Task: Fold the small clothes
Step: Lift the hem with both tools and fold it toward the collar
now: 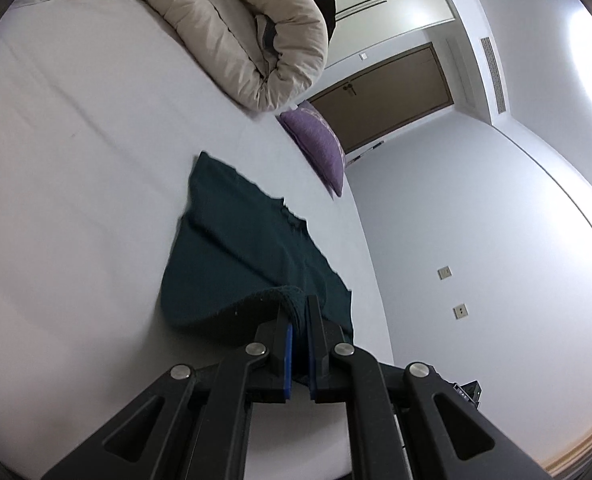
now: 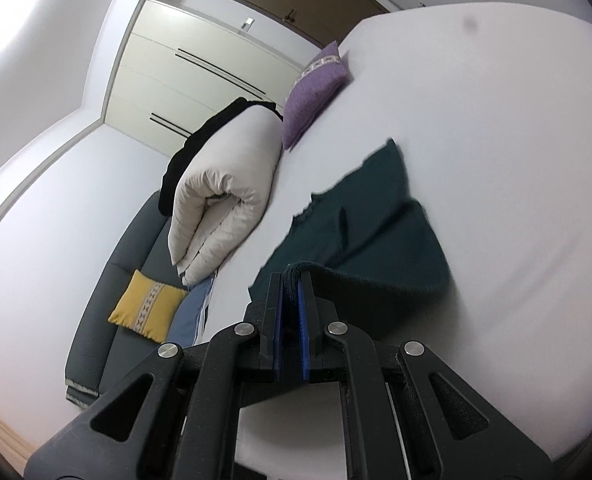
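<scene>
Bed [image 1: 76,160], garment [image 1: 236,248] pinched in both tongs [image 1: 299,312] [image 2: 291,280]

A home bedroom: bed [image 1: 76,160], rolled duvet [image 1: 236,32], wardrobe [image 2: 184,64].

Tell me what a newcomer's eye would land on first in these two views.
First, the dark green garment spread on the white bed, its near edge lifted and pinched by both the left tool and the right tool. Next, the rolled beige duvet farther back on the bed, with a purple cushion at the bed's edge beyond the garment.
</scene>
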A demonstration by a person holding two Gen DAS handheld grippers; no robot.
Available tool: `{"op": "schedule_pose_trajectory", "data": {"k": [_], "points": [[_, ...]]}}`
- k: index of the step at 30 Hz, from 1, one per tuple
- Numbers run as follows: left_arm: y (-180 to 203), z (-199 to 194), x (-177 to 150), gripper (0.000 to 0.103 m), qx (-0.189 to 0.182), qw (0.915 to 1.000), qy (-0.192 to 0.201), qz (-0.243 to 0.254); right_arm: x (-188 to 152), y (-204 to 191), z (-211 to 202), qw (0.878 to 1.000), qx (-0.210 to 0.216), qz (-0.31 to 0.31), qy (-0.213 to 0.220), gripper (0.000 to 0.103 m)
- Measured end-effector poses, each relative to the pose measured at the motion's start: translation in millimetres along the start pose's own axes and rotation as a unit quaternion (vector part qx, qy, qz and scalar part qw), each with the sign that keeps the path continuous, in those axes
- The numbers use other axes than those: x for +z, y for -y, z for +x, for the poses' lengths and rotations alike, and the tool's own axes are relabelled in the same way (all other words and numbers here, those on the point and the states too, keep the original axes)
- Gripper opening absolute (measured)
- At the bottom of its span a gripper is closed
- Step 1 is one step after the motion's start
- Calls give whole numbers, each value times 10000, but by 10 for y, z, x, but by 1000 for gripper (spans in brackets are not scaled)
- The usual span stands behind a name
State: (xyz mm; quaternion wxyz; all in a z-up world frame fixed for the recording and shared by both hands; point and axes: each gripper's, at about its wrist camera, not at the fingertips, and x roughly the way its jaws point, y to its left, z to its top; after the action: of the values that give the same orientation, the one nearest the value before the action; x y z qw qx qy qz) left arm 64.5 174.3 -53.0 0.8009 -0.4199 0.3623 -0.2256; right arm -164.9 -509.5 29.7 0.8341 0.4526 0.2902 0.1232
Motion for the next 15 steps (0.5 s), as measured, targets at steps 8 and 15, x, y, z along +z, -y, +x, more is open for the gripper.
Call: {"op": "schedule_pose_trajectory", "data": {"k": [8,15], "points": [[-11,474,445,6,180,9998,32,68,602,-142,582,9994,-227,-88,238,6],[-58,1013,845,6,361,9993,-12,124,1011,-64,1209,9979,-534,-65,351,6]]}}
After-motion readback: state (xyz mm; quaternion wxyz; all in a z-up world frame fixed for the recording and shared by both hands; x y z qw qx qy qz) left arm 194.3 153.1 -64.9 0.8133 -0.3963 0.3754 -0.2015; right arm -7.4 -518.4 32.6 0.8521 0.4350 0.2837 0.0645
